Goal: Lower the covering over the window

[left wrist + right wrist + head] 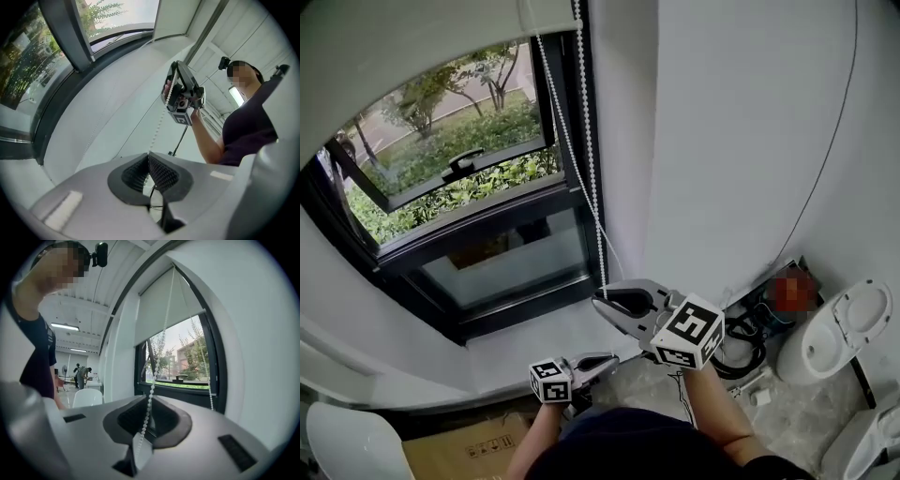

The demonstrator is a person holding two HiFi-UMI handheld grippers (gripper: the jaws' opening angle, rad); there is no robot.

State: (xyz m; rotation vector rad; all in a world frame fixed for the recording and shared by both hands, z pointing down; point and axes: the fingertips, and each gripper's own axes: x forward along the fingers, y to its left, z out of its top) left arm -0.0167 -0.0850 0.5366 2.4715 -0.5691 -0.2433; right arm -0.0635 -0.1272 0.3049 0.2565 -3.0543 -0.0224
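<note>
Left gripper clamped on bead chain, right gripper pinching it higher, chain's lower loop hidden, roller blind cut off at top.

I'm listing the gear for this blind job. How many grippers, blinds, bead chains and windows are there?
grippers: 2 (left gripper, right gripper)
roller blind: 1
bead chain: 1
window: 1
total: 5

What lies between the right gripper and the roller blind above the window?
The white bead chain, hanging from the roller blind down to the right gripper, which grips it; the head view shows it.
</note>
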